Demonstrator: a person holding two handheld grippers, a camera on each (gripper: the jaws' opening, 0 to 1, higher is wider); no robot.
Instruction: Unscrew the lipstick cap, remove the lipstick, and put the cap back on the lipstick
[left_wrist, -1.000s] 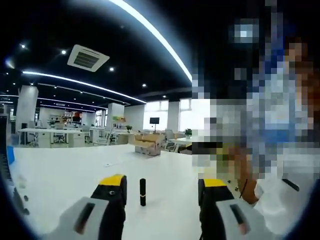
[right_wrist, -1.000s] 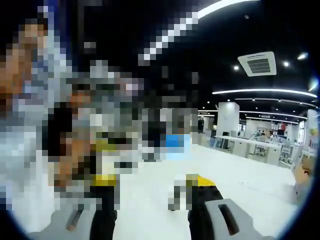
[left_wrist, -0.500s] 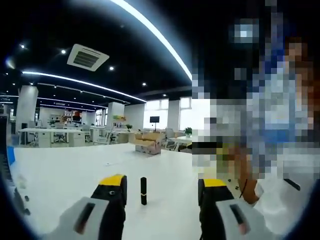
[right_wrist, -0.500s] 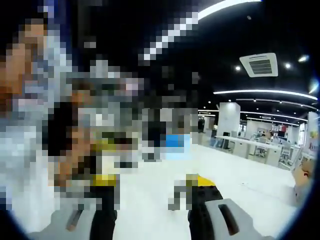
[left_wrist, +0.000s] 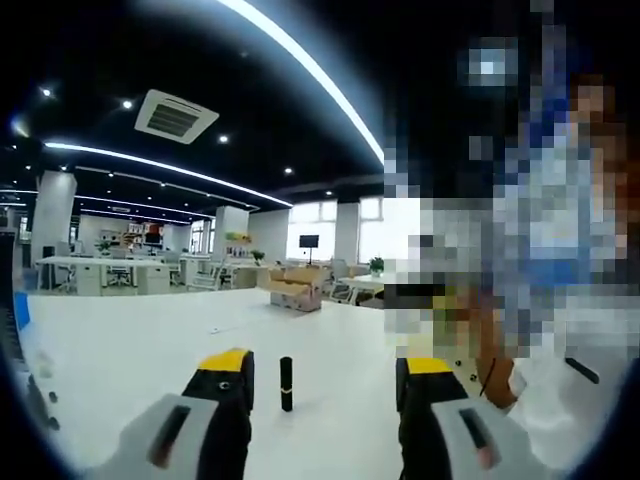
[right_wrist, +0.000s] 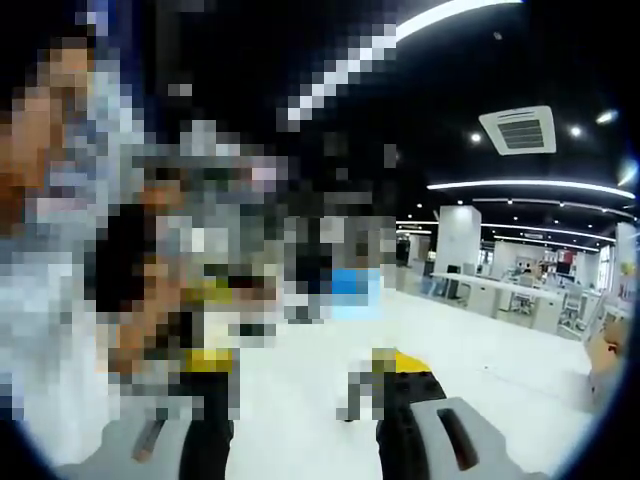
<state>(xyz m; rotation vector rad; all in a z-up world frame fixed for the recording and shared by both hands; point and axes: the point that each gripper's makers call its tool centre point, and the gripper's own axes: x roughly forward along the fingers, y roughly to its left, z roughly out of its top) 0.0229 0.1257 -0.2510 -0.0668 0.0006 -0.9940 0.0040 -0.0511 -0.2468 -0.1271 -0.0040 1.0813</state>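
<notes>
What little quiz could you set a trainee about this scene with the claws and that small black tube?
1. True or false: the left claw is shut on the lipstick.
2. How does the lipstick stand: A) upright on the white table, B) lying flat, C) lifted in the air?
3. Fill in: the lipstick's colour is ____.

Key: 1 false, the jaws stand open and apart from it; 2 A; 3 black.

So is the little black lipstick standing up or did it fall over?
Standing up. In the left gripper view the lipstick stands upright on the white table, between the left gripper's open jaws but touching neither.
</notes>
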